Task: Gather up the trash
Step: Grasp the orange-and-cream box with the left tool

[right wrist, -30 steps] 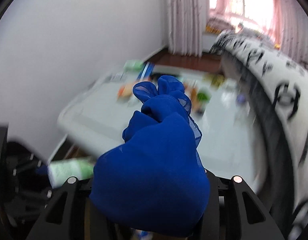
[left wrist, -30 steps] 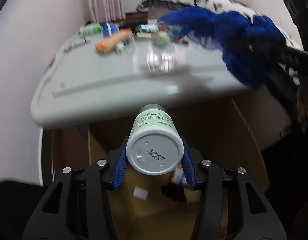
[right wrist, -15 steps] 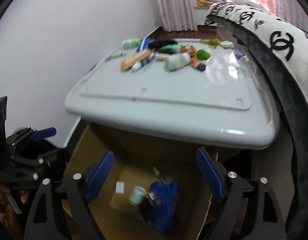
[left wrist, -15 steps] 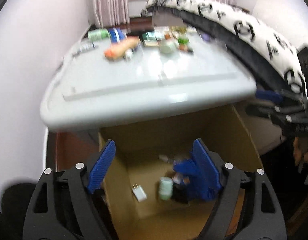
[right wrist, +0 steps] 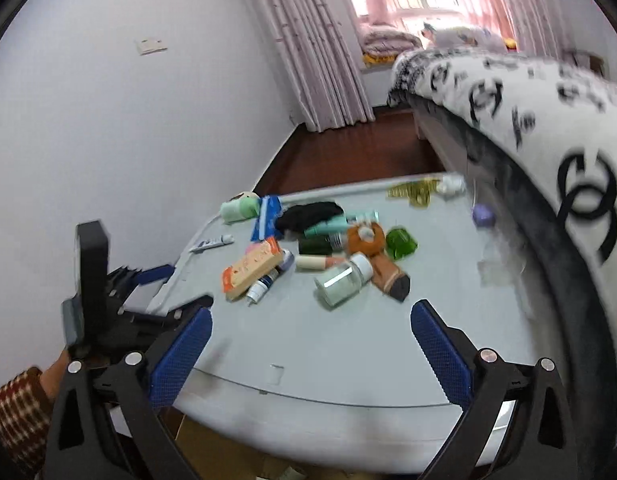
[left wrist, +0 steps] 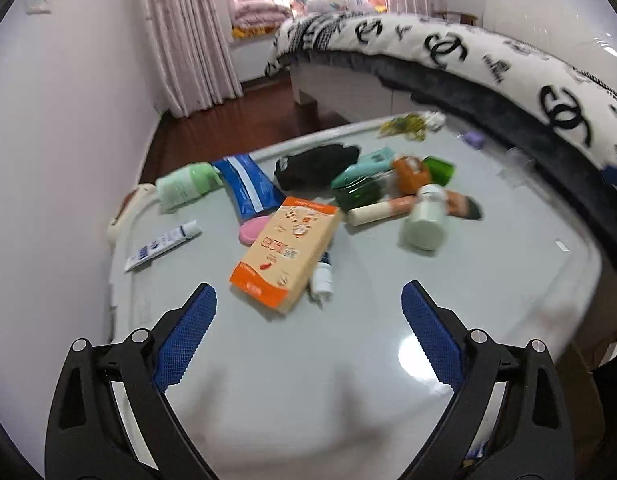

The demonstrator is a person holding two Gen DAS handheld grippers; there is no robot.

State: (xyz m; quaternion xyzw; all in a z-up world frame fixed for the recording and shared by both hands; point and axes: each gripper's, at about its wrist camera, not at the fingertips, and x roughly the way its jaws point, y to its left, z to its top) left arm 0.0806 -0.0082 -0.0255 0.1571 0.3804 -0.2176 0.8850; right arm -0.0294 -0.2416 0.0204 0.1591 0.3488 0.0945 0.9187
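Observation:
Both grippers are open and empty above the near part of a grey table [left wrist: 348,360]. My left gripper [left wrist: 308,300] faces a pile of trash: an orange carton [left wrist: 286,252], a pale green bottle lying on its side [left wrist: 424,222], a blue tube [left wrist: 248,188], a black cloth [left wrist: 316,164] and a small white tube [left wrist: 162,246]. My right gripper [right wrist: 310,320] sees the same pile further off, with the carton [right wrist: 250,268] and the bottle [right wrist: 342,278]. The left gripper shows at the left of the right wrist view [right wrist: 108,300].
A bed with a black-and-white patterned blanket [left wrist: 508,64] runs along the table's right side. A white wall [right wrist: 108,120] stands to the left, curtains [left wrist: 188,32] at the back. A cardboard box edge [right wrist: 228,456] shows under the table's near rim.
The left gripper let a green bottle and the right a blue cloth fall into the cardboard box. Both have since risen, open, from the box to face the table top.

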